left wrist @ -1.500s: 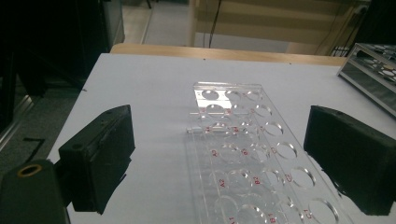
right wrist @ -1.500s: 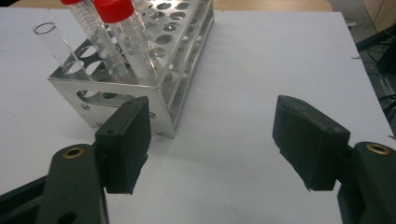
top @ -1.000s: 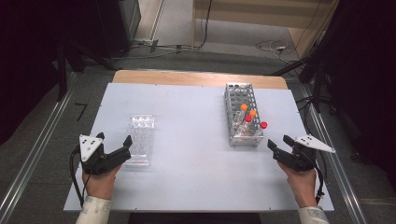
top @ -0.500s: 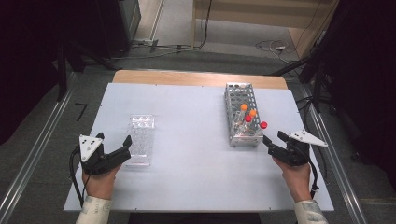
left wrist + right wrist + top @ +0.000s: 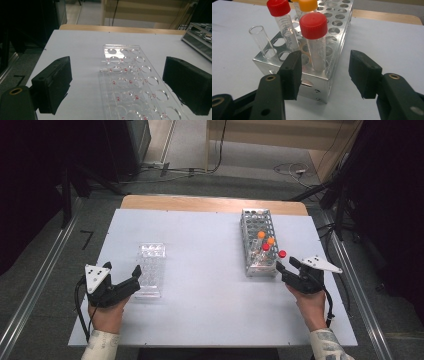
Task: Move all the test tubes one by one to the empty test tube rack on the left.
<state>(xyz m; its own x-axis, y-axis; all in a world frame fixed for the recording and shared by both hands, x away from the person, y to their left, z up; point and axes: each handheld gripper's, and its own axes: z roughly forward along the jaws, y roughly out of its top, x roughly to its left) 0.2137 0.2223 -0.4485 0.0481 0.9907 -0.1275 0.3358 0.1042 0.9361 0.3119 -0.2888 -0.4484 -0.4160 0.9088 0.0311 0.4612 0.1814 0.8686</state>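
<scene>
A metal tube rack (image 5: 257, 227) stands at the right of the white table. It holds two orange-capped tubes (image 5: 261, 234), a red-capped one (image 5: 266, 247), an uncapped glass tube (image 5: 260, 40) and, at its near right corner, a second red-capped tube (image 5: 282, 254) (image 5: 315, 42). My right gripper (image 5: 287, 264) (image 5: 325, 72) is at that corner. Its jaws have just been closing and stand either side of the corner tube without touching it. A clear plastic rack (image 5: 151, 270) (image 5: 130, 80) lies at the left. My left gripper (image 5: 121, 269) (image 5: 120, 85) is open at its near left, holding nothing.
The white table top (image 5: 210, 310) has bare room between the two racks and along the near edge. A wooden strip (image 5: 210, 204) borders the far side. Beyond are dark floor, cables and metal rails on both sides.
My right gripper has moved left, up to the near corner of the metal rack, and its jaws have narrowed. The left hand and both racks have stayed put.
</scene>
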